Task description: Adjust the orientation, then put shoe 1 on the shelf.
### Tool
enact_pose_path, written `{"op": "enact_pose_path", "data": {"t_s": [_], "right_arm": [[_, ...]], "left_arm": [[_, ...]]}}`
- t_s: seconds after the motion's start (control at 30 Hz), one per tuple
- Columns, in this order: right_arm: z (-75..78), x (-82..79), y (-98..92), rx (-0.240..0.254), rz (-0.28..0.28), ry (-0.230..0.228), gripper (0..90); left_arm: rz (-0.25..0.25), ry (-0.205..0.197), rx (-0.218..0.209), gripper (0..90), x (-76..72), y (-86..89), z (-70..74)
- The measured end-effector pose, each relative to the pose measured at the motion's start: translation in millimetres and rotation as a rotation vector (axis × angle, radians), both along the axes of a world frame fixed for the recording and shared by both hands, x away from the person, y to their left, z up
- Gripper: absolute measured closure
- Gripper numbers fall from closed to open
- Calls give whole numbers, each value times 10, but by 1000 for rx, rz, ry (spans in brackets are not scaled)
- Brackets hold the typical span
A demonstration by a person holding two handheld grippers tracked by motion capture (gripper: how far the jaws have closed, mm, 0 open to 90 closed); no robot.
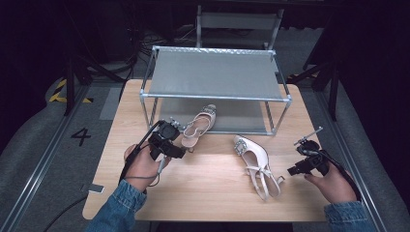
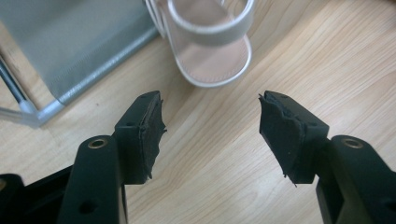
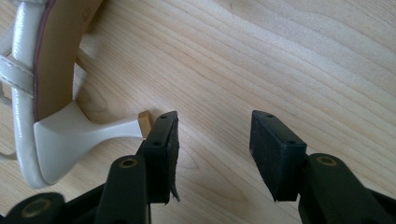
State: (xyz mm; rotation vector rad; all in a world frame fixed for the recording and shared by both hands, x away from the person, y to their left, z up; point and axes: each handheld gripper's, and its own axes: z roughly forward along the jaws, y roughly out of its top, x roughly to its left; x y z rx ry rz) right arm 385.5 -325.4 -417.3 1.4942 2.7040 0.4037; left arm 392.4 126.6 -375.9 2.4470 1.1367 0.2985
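Two cream heeled sandals with jewelled buckles lie on the wooden table. The left sandal rests with its toe on the rack's lower shelf. My left gripper stands open just behind its rounded heel end, and nothing sits between the pads. The right sandal lies on its side further right. My right gripper is open beside it. In the right gripper view the sandal's thin heel ends next to one black jaw, and bare wood shows between the pads.
A two-level metal rack with grey fabric shelves stands at the far half of the table, its lower shelf close to my left gripper. A small grey object lies at the table's near left corner. Cables trail from both grippers.
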Motion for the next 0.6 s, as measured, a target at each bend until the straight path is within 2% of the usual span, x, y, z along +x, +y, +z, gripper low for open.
{"op": "enact_pose_path", "data": {"t_s": [0.17,0.27,0.47,0.53,0.6], "right_arm": [[-11,8,1,-2,-1,2,524],[-17,5,1,-1,-1,3,524],[-27,1,10,-3,-3,5,524],[-30,-1,9,-9,-2,8,525],[-27,-2,6,-9,-2,5,525]], "left_arm": [[-7,31,26,443,51,4,-163],[-9,38,25,464,78,-1,-237],[-7,7,1,522,117,-14,-363],[2,19,-10,521,131,-18,-405],[-1,13,-8,519,153,-25,-440]]}}
